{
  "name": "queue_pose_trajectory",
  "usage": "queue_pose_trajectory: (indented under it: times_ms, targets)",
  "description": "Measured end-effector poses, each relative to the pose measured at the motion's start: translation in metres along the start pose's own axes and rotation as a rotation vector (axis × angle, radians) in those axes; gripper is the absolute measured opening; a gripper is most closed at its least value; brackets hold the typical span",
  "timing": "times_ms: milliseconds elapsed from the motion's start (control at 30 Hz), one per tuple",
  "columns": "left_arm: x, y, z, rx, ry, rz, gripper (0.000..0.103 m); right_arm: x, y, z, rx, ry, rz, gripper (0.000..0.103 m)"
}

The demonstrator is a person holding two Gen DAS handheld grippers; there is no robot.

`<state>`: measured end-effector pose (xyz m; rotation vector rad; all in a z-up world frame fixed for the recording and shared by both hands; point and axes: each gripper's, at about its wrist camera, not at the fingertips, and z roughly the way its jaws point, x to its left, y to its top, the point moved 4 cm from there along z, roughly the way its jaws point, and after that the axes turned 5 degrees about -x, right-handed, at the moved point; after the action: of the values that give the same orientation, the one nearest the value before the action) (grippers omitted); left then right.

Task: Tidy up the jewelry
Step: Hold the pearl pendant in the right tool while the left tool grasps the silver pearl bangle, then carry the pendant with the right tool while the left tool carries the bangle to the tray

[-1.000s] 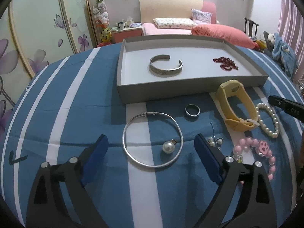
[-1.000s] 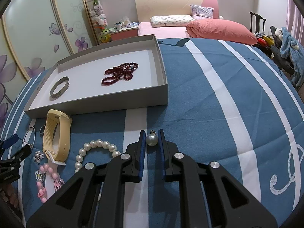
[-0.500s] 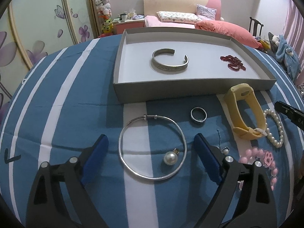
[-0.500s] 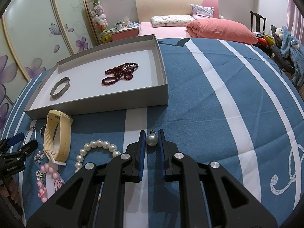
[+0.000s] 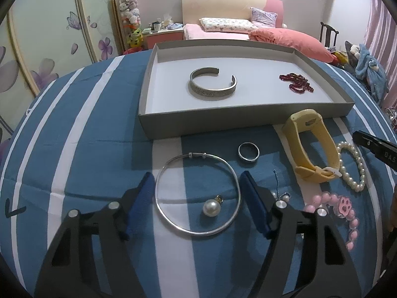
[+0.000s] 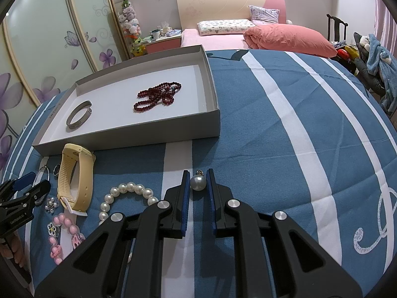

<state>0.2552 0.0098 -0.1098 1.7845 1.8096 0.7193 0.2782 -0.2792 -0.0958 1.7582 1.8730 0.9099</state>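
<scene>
Here the left tongs (image 5: pixel 196 186) are closing, their blue pads (image 5: pixel 142 193) on either side of a thin silver bangle (image 5: pixel 197 193) that lies flat on the blue and white striped bedspread (image 5: pixel 104 154); the right pad sits at the bangle's rim, the left pad just short of it, so the hoop is between them but not yet pinched. A loose pearl pendant (image 5: pixel 211 207) lies inside the hoop. The right tongs (image 6: pixel 197 183) are clenched on a second pearl pendant (image 6: pixel 197 182), which sits between the pad tips, down at the bedspread. Just beyond the bangle a small silver ring (image 5: pixel 248 151) lies on the cloth, and to its right a yellow watch strap (image 5: pixel 310 146), a white pearl bracelet (image 5: pixel 354 168) and a pink bead bracelet (image 5: pixel 347 213) with a paw charm lie close together; a small flower-shaped piece (image 6: pixel 51 204) rests beside the strap. Farther off stands a grey cardboard tray (image 5: pixel 173 124), its near wall almost touching the strap. Inside it lie an open silver cuff (image 5: pixel 212 87) to the left and a heap of dark red beads (image 5: pixel 296 83) to the right, well apart.
</scene>
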Motion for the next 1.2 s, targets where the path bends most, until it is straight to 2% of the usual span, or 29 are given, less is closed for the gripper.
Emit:
queue_pose_trajectory:
  times_ms: [367,600,867,1200]
  targets:
    - [0.006,0.003,-0.003,-0.023,-0.028,-0.033,0.068,0.008,-0.002,-0.003,-0.016,0.007,-0.007,0.014]
    - [0.014,0.009,-0.018,-0.097,-0.041,-0.060,0.068,0.022,-0.002,-0.014,-0.063,0.037,-0.023,0.014]
    - [0.027,0.019,-0.057,-0.259,-0.040,-0.116,0.068,0.039,0.006,-0.042,-0.191,0.076,-0.053,0.014]
    - [0.022,0.035,-0.103,-0.481,-0.028,-0.120,0.069,0.054,0.028,-0.088,-0.426,0.122,-0.095,0.014]
